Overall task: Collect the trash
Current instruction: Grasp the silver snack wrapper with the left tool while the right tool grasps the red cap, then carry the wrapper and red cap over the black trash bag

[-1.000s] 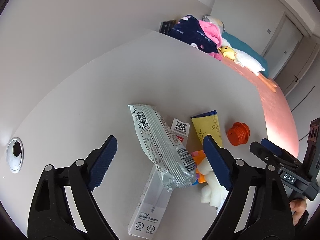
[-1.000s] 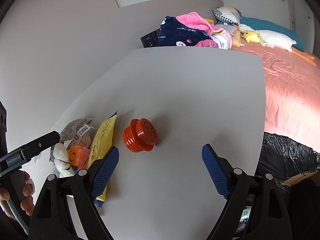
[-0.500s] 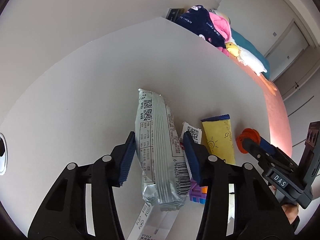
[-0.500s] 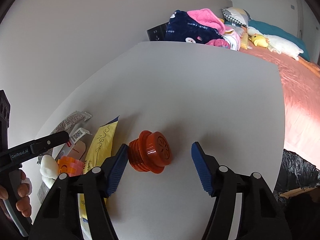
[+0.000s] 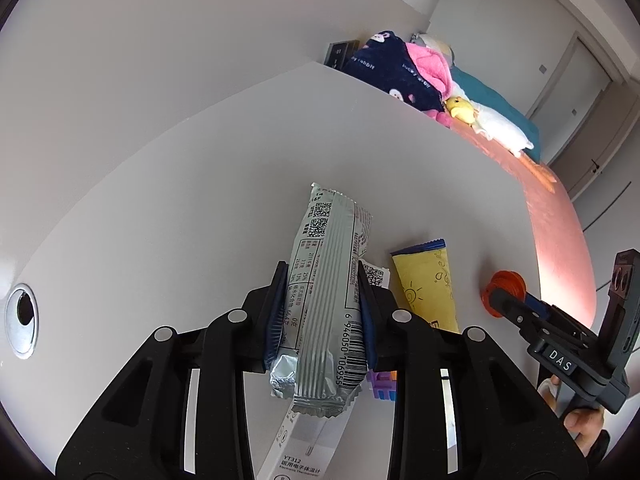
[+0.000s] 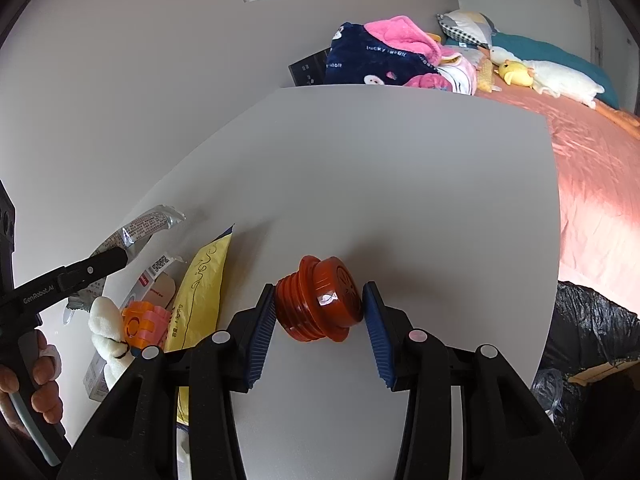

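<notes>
Left gripper: my left gripper (image 5: 322,308) is closing on the silver snack wrapper (image 5: 330,300), blue pads against both long edges, so I count it as gripped.

Wrapper's place: it lies lengthwise between the jaws on the white table (image 5: 180,208), its crimped near end over a white thermometer box (image 5: 298,446).

Right gripper: my right gripper (image 6: 318,326) is closing on the orange ribbed plug (image 6: 322,300); both pads look to be touching it, one on the ribbed stem, the other on the flat cap face.

Plug's place: on its side near the table's right edge, apart from the other litter.

Risk, wrapper: soft foil may crumple and slide out as I lift, since only the edges are pinched. It could also drag the box beneath it.

Risk, plug: the pads meet a ribbed stem and a smooth face, an uneven hold. I judge it could pivot or squirt forward, roll and go off the edge.

Risk, neighbours: the yellow sachet (image 6: 202,288) and the pink-and-orange toy block (image 6: 146,322) lie just beside the right gripper's left finger; a careless lift could scatter them.

Drop-off: a black trash bag (image 6: 588,320) shows below the table's right edge, a likely target; its mouth is not fully visible.
</notes>
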Demonstrator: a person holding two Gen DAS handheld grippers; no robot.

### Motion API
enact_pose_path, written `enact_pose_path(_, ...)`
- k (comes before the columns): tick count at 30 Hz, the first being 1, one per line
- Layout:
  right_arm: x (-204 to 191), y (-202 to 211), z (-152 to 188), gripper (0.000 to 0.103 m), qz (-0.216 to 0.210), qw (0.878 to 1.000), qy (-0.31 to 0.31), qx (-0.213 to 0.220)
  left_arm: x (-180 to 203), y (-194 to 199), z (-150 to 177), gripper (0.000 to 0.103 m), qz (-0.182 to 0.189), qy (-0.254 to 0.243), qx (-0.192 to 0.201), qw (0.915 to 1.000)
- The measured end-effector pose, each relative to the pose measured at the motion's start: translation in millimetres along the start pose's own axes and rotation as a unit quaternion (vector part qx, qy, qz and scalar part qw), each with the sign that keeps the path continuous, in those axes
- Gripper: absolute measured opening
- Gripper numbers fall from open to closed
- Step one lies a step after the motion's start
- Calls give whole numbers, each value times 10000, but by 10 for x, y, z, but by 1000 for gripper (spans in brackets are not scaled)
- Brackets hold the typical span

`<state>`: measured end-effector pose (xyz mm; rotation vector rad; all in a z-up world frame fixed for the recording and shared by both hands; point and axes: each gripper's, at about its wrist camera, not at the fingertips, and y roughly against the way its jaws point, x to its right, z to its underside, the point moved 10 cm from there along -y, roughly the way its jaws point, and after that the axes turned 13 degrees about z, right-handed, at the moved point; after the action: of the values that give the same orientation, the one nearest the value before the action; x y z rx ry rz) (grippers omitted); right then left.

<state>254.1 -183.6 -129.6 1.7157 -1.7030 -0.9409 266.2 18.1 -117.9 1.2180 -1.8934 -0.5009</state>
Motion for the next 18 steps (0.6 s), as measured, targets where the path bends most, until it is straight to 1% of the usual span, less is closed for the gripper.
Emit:
enact_pose_path(14,191,310,156,45,-68,9997,-212,76,296,350,141,31,258,-57,282,9993)
enact_pose_path(18,245,415,202,45,-73,9996,-243,119,423,447,179,31,300,-141,361,9988)
